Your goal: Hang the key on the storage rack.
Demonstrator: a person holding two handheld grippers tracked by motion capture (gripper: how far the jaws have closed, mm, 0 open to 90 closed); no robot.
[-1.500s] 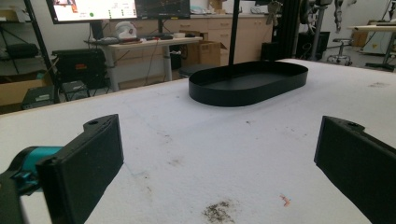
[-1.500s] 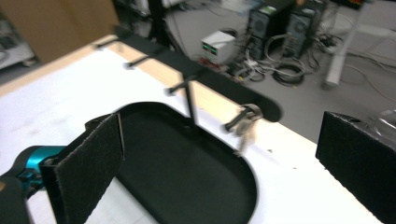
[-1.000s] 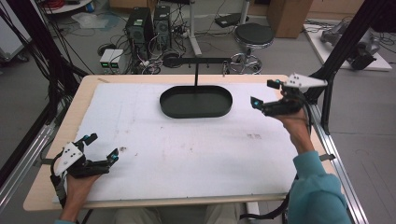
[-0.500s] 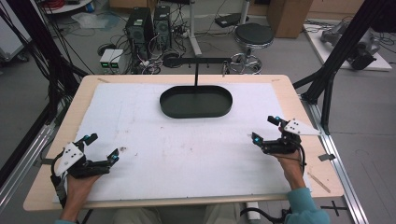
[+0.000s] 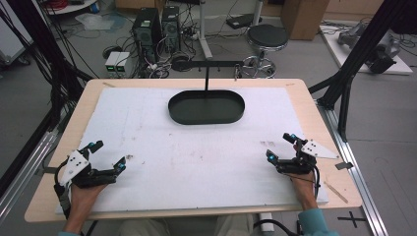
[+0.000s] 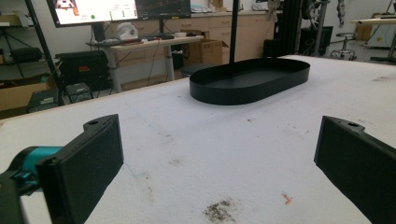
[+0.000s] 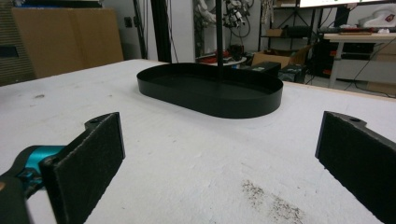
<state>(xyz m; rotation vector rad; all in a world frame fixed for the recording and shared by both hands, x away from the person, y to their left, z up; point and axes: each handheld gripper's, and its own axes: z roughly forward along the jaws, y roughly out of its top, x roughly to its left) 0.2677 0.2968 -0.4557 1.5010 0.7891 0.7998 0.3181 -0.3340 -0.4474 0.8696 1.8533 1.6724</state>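
Observation:
A black oval tray (image 5: 206, 108) with a thin upright post rising from its middle stands at the far centre of the white table mat (image 5: 196, 152). My left gripper (image 5: 108, 156) rests low at the near left corner, open, nothing between its jaws. At the near right, my right gripper (image 5: 280, 146) also sits open and empty on the mat. The tray (image 6: 252, 81) lies well ahead in the left gripper view, between wide-apart pads (image 6: 88, 163). In the right gripper view the tray (image 7: 210, 88) is ahead too, with the pads (image 7: 88, 161) spread wide.
Dark smudges mark the mat (image 7: 266, 196) near both grippers. Black frame posts (image 5: 354, 59) stand at the table's right and left sides. Computers, cables and a stool (image 5: 265, 39) are on the floor beyond the far edge. A wooden table border (image 5: 324, 123) surrounds the mat.
My right gripper came down from above the table's far right and back toward the near right edge, settling low on the mat. The left gripper stayed put.

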